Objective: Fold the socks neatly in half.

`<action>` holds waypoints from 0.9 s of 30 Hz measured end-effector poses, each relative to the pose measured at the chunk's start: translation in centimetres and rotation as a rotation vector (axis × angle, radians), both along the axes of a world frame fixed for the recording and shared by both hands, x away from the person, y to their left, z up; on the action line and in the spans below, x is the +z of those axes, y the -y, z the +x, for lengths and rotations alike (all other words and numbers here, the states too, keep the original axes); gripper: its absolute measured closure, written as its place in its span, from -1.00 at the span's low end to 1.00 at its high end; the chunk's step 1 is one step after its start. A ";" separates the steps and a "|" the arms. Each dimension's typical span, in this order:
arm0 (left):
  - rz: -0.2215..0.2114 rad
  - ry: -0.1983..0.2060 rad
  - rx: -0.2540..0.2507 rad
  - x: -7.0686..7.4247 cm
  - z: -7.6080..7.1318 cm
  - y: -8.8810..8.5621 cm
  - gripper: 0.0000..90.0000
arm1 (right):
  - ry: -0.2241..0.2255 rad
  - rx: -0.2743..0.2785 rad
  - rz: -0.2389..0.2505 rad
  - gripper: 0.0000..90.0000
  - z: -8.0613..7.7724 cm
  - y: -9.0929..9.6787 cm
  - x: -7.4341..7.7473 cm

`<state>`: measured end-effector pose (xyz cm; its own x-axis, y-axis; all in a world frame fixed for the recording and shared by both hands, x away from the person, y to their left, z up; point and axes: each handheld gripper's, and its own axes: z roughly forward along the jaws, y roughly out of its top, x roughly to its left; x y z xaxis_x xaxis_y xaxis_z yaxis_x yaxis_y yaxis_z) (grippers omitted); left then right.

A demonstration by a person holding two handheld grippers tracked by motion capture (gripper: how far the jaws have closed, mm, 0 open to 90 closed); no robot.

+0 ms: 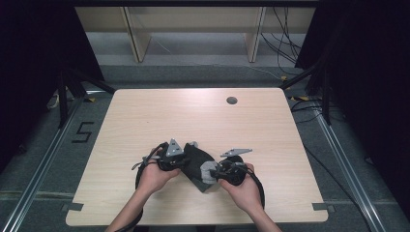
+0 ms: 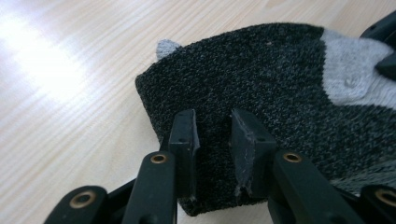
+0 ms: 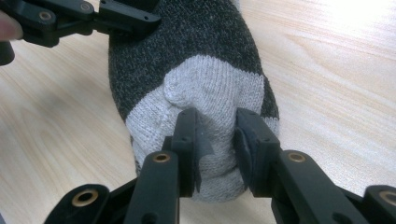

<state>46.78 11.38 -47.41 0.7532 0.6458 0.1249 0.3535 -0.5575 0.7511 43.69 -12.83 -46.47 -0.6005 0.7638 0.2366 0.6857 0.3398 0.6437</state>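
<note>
A dark grey sock (image 1: 197, 164) with a light grey patch is being held near the 6 o'clock edge of the worktop (image 1: 203, 121), resting on the wood between the two hands. Its dark knit is being pinched by the left gripper (image 2: 214, 140), whose pads are pressing a fold of fabric. The light grey patch is being grasped by the right gripper (image 3: 215, 140), with a ridge of knit bunched between its pads. In the high view the left gripper is lying at 9 o'clock of the sock and the right gripper at 3 o'clock. A round cable hole (image 1: 231, 100) is being left unobstructed toward 12 o'clock, well apart. Cables (image 1: 285, 43) are lying on the floor beyond.
</note>
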 end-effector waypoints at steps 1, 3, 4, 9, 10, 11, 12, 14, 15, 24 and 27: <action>0.000 0.000 0.000 0.0 0.0 0.0 0.57 | 0.002 -0.001 -0.001 0.58 0.0 0.0 0.0; -0.028 -0.002 0.009 -0.4 -0.1 -0.4 0.59 | -0.001 -0.003 0.003 0.58 0.0 -0.1 -0.1; -0.038 -0.003 0.012 -0.5 -0.1 -0.5 0.59 | -0.001 -0.001 0.002 0.58 -0.1 -0.1 -0.1; -0.033 0.007 0.022 -0.5 -0.2 -0.4 0.59 | 0.016 -0.006 -0.019 0.59 0.0 -0.3 -0.1; -0.043 0.004 0.020 -0.4 -0.2 -0.4 0.59 | 0.017 -0.007 -0.018 0.59 0.0 -0.2 -0.1; -0.068 0.002 0.028 -0.1 -0.2 -0.4 0.57 | 0.016 -0.013 -0.017 0.59 0.0 -0.2 0.0; -0.080 0.013 0.022 0.1 -0.1 -0.5 0.52 | 0.006 -0.005 -0.002 0.57 -0.1 -0.3 0.2; -0.133 0.018 0.037 0.8 0.0 -0.7 0.30 | 0.012 0.009 0.018 0.46 0.0 -0.1 0.5; -0.172 0.015 0.037 1.2 0.1 -0.8 0.20 | 0.030 0.002 0.012 0.41 -0.1 0.0 0.7; -0.219 0.006 -0.001 2.1 0.8 -0.8 0.06 | 0.117 0.082 0.088 0.41 -3.0 -1.4 3.9; -0.197 0.011 -0.037 2.3 0.5 -0.1 0.09 | 0.021 0.173 0.090 0.47 -4.3 -3.0 2.7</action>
